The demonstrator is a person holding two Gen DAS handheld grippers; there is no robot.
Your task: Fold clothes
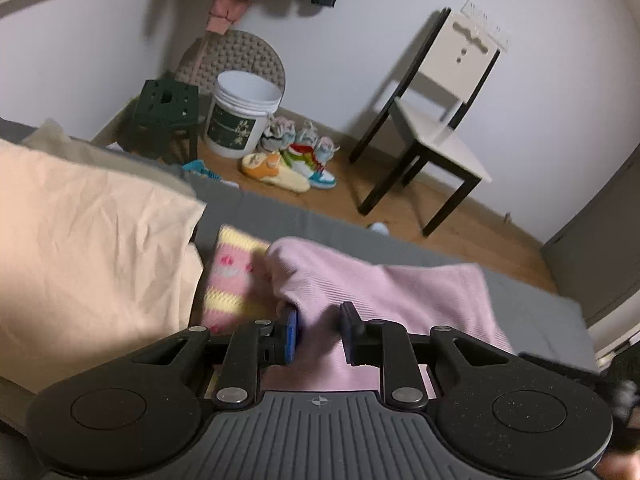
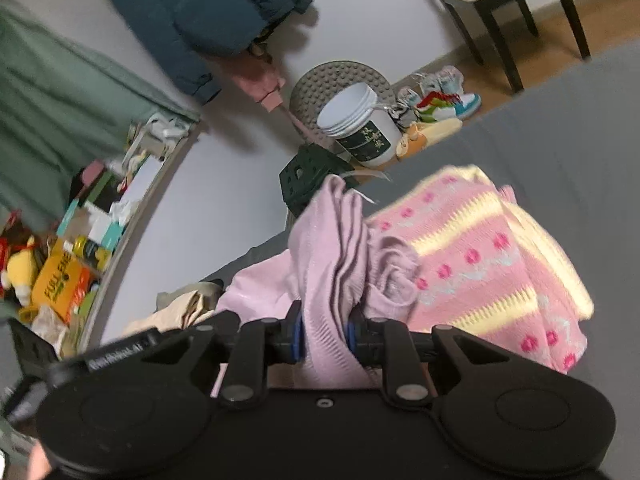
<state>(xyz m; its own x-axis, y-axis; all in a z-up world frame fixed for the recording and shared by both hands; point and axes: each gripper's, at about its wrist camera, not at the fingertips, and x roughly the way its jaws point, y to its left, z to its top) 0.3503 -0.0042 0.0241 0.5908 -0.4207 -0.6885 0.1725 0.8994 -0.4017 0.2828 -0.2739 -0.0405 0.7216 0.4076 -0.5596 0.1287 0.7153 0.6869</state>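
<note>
A pale pink ribbed garment [image 1: 400, 292] lies spread on the grey bed [image 1: 304, 216]. A pink and yellow knitted piece [image 1: 232, 276] lies partly under its left edge. My left gripper [image 1: 320, 332] hovers low over the near edge of the pink garment, open, with its fingers straddling the cloth and the left pad [image 1: 291, 330] tucked by a fold. In the right wrist view my right gripper [image 2: 323, 334] is shut on a bunched, lifted fold of the pink garment [image 2: 332, 256]. The knitted piece [image 2: 492, 260] lies just right of it on the grey bed [image 2: 560, 152].
A peach pillow [image 1: 88, 248] fills the left of the bed. Beyond the bed's far edge are a white bucket [image 1: 240, 116], a dark green stool [image 1: 166, 116], several shoes [image 1: 296, 156] and a chair [image 1: 432, 120]. A cluttered shelf [image 2: 84, 240] runs along the left wall.
</note>
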